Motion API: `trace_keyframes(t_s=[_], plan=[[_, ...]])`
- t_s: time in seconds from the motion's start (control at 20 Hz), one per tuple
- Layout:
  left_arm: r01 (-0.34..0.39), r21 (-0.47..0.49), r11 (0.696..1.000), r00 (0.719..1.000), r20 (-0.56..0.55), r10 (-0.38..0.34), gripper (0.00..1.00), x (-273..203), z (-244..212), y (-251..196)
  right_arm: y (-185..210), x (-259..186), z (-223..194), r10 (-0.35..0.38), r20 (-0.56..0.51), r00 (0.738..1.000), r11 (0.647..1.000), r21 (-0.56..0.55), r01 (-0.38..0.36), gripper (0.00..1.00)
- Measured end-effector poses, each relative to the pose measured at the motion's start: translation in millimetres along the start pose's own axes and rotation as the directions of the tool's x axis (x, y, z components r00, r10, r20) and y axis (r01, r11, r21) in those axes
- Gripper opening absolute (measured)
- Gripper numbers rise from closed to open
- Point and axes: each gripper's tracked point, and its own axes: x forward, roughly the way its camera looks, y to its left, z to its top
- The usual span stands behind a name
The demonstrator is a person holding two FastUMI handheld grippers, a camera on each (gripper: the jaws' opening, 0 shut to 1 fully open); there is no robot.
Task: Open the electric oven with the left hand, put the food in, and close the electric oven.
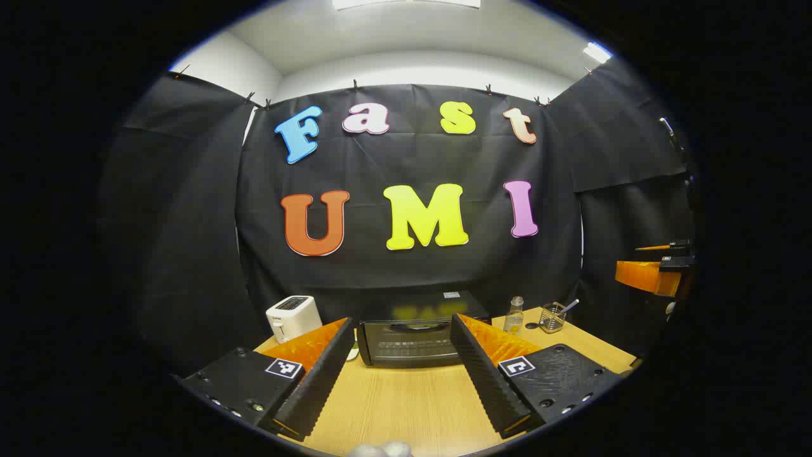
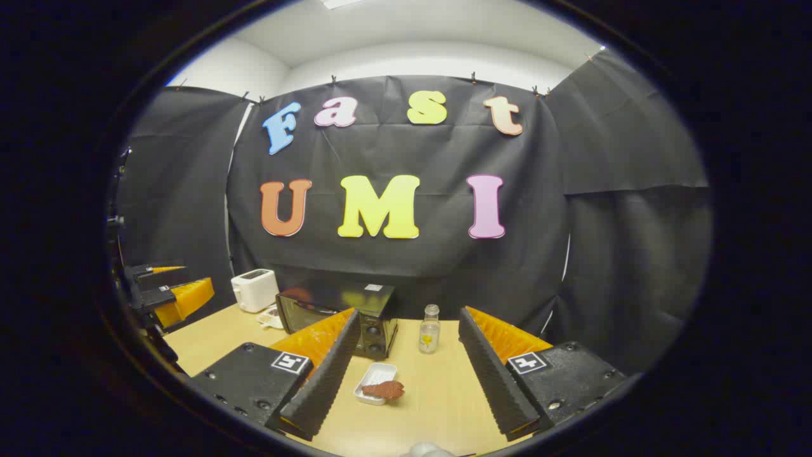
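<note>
The left gripper [image 1: 403, 374] hangs wide and empty, with the one electric oven [image 1: 409, 339] straight ahead between its fingers, door shut; that stiff hinged door is best taken at its top edge. The right gripper [image 2: 406, 374], equally wide, frames one small white tray [image 2: 370, 384] of brown food [image 2: 383, 390] on the worktop [image 2: 438, 387], likely light and apt to slide.

I am in a staged kitchen booth: black cloth [image 1: 190, 222] walls around a table [image 1: 412, 406] with oven [image 1: 409, 343] and toaster [image 1: 293, 315].
</note>
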Motion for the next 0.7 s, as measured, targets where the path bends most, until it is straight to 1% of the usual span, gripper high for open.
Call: trace_keyframes(t_s=[0.05, 0.25, 0.3, 0.35, 0.4, 0.45, 0.5, 0.65, 0.7], plan=[[0.001, 0.002, 1.000, 1.000, -0.001, -0.001, 0.96, 0.3, 0.3, 0.8, -0.4, 0.5, 0.4, -0.002, 0.003, 1.000, 1.000, -0.005, 0.002, 0.99], [0.004, 0.003, 1.000, 1.000, -0.005, -0.004, 0.96, 5.2, -0.7, 1.7, 2.2, 3.0, -0.1, 0.005, -0.007, 1.000, 1.000, -0.013, -0.005, 0.99], [0.004, 0.005, 1.000, 1.000, -0.006, -0.004, 0.96, 6.9, -0.8, 1.8, 2.3, 3.8, 0.2, 0.006, -0.007, 1.000, 1.000, -0.017, -0.006, 0.97], [0.001, 0.005, 1.000, 1.000, -0.006, -0.001, 0.96, 7.7, -0.9, 2.6, 2.2, 4.7, 0.1, 0.007, -0.008, 1.000, 1.000, -0.018, -0.007, 0.99], [-0.001, 0.004, 1.000, 1.000, -0.007, 0.001, 0.96, 8.2, -1.1, 3.8, 2.4, 6.2, 1.2, 0.008, -0.006, 1.000, 1.000, -0.017, -0.008, 0.96], [-0.007, 0.005, 1.000, 1.000, -0.005, 0.007, 0.96, 9.3, -1.2, 6.4, 3.0, 7.9, 1.3, 0.009, -0.005, 1.000, 1.000, -0.015, -0.009, 0.96], [-0.012, 0.005, 1.000, 1.000, -0.005, 0.012, 0.97, 10.4, -1.3, 9.4, 4.3, 9.7, 0.5, 0.012, -0.010, 1.000, 1.000, -0.014, -0.013, 0.99], [-0.019, 0.003, 1.000, 1.000, -0.003, 0.019, 0.96, 12.8, -0.2, 12.1, 6.6, 14.1, 0.2, 0.019, -0.011, 1.000, 1.000, -0.012, -0.020, 0.96], [-0.021, 0.007, 1.000, 1.000, -0.003, 0.021, 0.96, 13.7, -0.9, 12.8, 7.2, 15.3, 0.0, 0.023, -0.012, 1.000, 1.000, -0.011, -0.023, 0.99]])
